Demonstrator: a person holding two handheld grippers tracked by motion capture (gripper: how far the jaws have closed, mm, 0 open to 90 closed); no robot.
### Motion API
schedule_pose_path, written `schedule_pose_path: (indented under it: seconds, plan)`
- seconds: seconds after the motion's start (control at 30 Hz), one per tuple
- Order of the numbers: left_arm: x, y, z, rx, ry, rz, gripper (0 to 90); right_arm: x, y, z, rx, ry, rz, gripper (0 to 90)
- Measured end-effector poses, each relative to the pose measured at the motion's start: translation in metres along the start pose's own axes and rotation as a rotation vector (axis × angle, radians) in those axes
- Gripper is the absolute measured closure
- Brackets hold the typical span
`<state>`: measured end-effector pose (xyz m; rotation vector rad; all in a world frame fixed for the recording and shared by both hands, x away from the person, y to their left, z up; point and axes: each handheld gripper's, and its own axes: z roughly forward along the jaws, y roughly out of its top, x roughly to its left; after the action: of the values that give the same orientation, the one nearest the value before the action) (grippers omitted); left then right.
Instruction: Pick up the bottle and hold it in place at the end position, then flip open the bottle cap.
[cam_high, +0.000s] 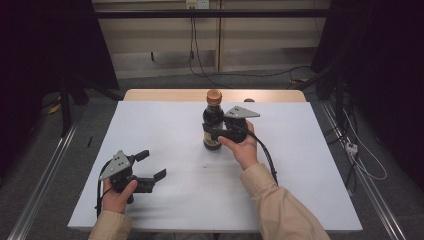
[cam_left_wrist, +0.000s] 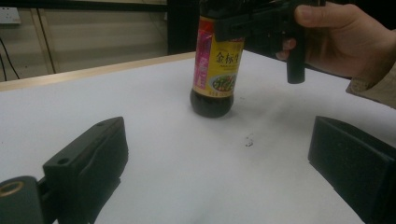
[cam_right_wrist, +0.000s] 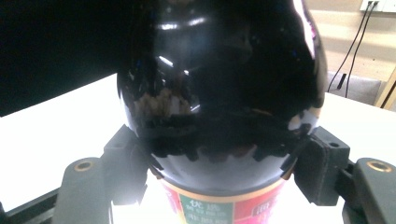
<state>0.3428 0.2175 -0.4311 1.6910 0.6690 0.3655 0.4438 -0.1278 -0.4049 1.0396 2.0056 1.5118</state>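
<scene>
A dark sauce bottle (cam_high: 213, 125) with an orange cap and a yellow and pink label stands upright near the middle of the white table (cam_high: 160, 120). My right gripper (cam_high: 213, 133) is shut on its body just above the label; in the right gripper view both pads (cam_right_wrist: 128, 156) press against the glossy dark glass of the bottle (cam_right_wrist: 219, 93). My left gripper (cam_high: 154, 164) rests open at the front left, with nothing between its jaws. From the left gripper view the bottle (cam_left_wrist: 217, 70) stands ahead, with the other hand (cam_left_wrist: 345, 37) at its right.
A small dark speck (cam_high: 205, 165) lies on the table in front of the bottle. A wooden strip (cam_high: 170, 95) runs along the far edge. Metal rails (cam_high: 45, 170) flank the table, and cables (cam_high: 360, 150) lie on the floor at the right.
</scene>
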Motion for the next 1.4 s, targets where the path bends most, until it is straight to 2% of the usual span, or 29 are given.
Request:
schedule_pose_path:
  seconds: [0.17,0.23,0.43,0.47,0.7,0.87,1.03,1.13,1.23,1.33,1.4]
  plan:
    - [-0.005,0.003,0.002,0.006,-0.014,-0.004,3.8,0.0,-0.001,-0.001,-0.006,0.005,0.003,29.6]
    - [-0.006,0.005,0.003,0.01,-0.028,0.009,3.7,0.0,-0.001,-0.001,-0.006,0.004,0.004,29.6]
    - [-0.007,0.009,0.009,0.028,-0.029,-0.004,5.1,0.001,-0.002,0.0,-0.008,0.001,0.011,29.5]
    - [-0.008,0.01,0.009,0.032,-0.03,-0.016,5.1,0.001,-0.002,0.0,-0.008,0.001,0.011,29.5]
    - [-0.007,0.022,0.016,0.053,0.013,-0.048,5.3,0.0,-0.004,0.001,-0.02,0.005,0.01,29.5]
    - [-0.008,0.031,0.02,0.06,0.008,-0.08,6.0,0.0,-0.005,0.0,-0.027,0.003,0.018,29.5]
    - [-0.007,0.041,0.027,0.073,0.006,-0.081,5.9,0.0,-0.006,0.0,-0.026,0.003,0.017,29.5]
    - [-0.007,0.048,0.034,0.082,0.026,-0.076,5.8,0.0,-0.006,0.001,-0.028,0.005,0.016,29.5]
    - [-0.005,0.055,0.041,0.071,0.026,-0.066,7.2,0.0,-0.006,0.0,-0.029,0.0,0.014,29.4]
    - [-0.002,0.059,0.049,0.08,0.006,-0.078,11.3,0.0,-0.006,0.0,-0.026,0.006,0.017,29.4]
    - [-0.001,0.063,0.053,0.088,0.002,-0.07,21.4,-0.001,-0.006,0.001,-0.023,0.008,0.016,29.4]
